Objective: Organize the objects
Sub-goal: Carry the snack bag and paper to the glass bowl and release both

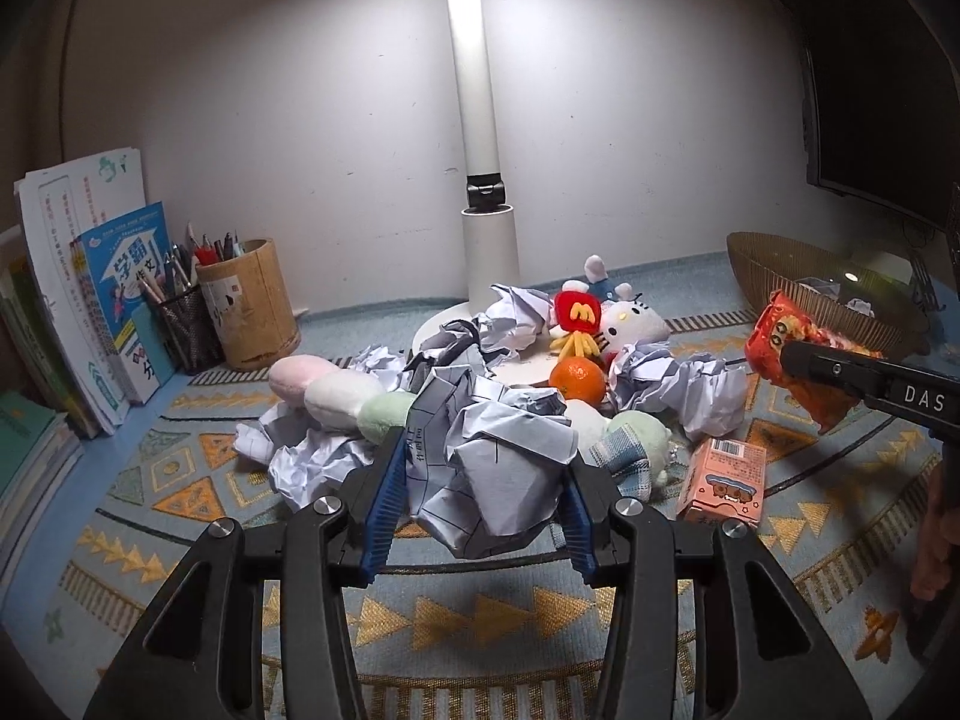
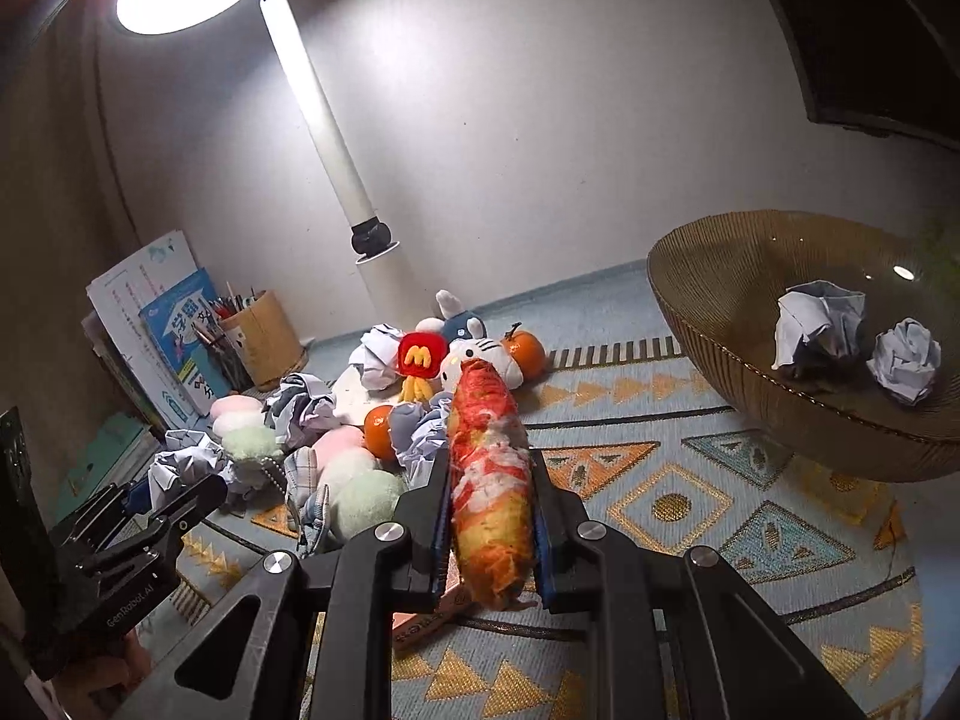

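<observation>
Creased white paper, matt and printed with thin lines, is seen in the crumpled paper ball (image 1: 498, 480). Glossy, crinkled foil is shown by the orange snack packet (image 2: 489, 480). The patterned mat (image 2: 690, 504) is woven cloth with a coarse weave. The bowl (image 2: 720, 324) appears as ribbed, translucent brown glass or plastic. Soft, fuzzy plush is seen on the cat toy (image 1: 633, 324), and pale wood on the round pen holder (image 1: 252, 300).

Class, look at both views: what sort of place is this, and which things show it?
Probably a home study desk: workbooks leaning against the wall beside pen holders, a desk lamp, and a monitor at the right edge.
</observation>
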Action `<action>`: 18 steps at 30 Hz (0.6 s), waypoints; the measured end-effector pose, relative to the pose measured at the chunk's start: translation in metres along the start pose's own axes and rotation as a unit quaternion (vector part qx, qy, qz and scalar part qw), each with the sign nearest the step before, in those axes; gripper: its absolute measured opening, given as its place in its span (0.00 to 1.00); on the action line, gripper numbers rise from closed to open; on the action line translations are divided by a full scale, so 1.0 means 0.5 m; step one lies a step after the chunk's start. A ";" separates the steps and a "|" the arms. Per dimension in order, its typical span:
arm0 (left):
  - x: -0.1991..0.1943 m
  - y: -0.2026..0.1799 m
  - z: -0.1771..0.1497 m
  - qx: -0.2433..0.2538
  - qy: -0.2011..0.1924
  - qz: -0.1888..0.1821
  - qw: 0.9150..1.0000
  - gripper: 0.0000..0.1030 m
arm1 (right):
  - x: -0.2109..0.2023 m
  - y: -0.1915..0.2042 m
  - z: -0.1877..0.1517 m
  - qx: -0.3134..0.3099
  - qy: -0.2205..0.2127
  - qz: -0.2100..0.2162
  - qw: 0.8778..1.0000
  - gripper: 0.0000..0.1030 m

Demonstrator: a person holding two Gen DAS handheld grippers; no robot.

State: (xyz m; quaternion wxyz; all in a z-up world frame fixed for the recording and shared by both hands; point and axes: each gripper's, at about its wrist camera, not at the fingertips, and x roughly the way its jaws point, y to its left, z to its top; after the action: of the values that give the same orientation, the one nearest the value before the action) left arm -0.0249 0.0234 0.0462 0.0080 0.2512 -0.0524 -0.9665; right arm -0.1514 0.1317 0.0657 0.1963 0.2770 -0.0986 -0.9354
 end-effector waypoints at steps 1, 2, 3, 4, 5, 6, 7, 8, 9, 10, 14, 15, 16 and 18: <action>0.002 0.000 0.000 0.001 0.003 -0.002 1.000 0.42 | 0.000 0.003 0.000 -0.004 0.000 0.000 1.000 0.20; 0.006 0.001 0.000 -0.001 0.006 -0.003 1.000 0.42 | 0.001 0.006 0.000 -0.008 0.001 0.001 1.000 0.20; 0.008 0.002 0.000 -0.003 0.010 -0.002 1.000 0.42 | 0.001 0.008 0.000 -0.010 0.001 0.003 1.000 0.20; 0.011 0.004 -0.001 -0.005 0.013 -0.001 1.000 0.42 | -0.001 0.009 -0.001 -0.011 -0.001 0.003 1.000 0.20; 0.012 0.006 -0.001 -0.007 0.015 0.000 1.000 0.42 | -0.004 0.009 -0.001 -0.011 -0.004 0.001 1.000 0.20; 0.012 0.007 -0.001 -0.007 0.016 0.000 1.000 0.42 | -0.007 0.006 -0.001 -0.008 -0.007 0.004 1.000 0.20; 0.012 0.007 -0.001 -0.006 0.016 -0.006 1.000 0.42 | -0.010 -0.001 0.000 -0.001 -0.010 0.013 1.000 0.20; 0.010 0.004 0.000 -0.002 0.013 -0.013 1.000 0.42 | -0.014 -0.008 0.002 0.006 -0.011 0.018 1.000 0.20; 0.006 -0.002 0.003 0.001 0.008 -0.017 1.000 0.42 | -0.020 -0.014 0.007 0.008 -0.009 0.015 1.000 0.20; 0.001 -0.011 0.013 -0.002 0.004 -0.024 1.000 0.42 | -0.032 -0.020 0.017 0.005 -0.011 0.012 1.000 0.20; -0.019 -0.085 0.101 -0.008 -0.025 -0.066 0.997 0.42 | -0.107 -0.067 0.105 0.002 -0.044 0.000 0.999 0.20; -0.021 -0.116 0.129 0.001 -0.032 -0.073 0.997 0.42 | -0.125 -0.085 0.133 0.005 -0.049 -0.010 0.999 0.20; -0.020 -0.149 0.159 0.010 -0.036 -0.085 0.996 0.42 | -0.143 -0.103 0.159 0.006 -0.055 -0.018 0.998 0.20; -0.014 -0.214 0.212 0.016 -0.037 -0.127 0.991 0.42 | -0.173 -0.139 0.203 0.002 -0.067 -0.031 0.997 0.20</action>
State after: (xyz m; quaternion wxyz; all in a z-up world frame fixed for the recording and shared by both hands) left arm -0.0691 0.1406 0.1304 -0.1211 0.2200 -0.0357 -0.9673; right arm -0.1633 0.2386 0.1708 0.1592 0.2168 -0.1045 -0.9575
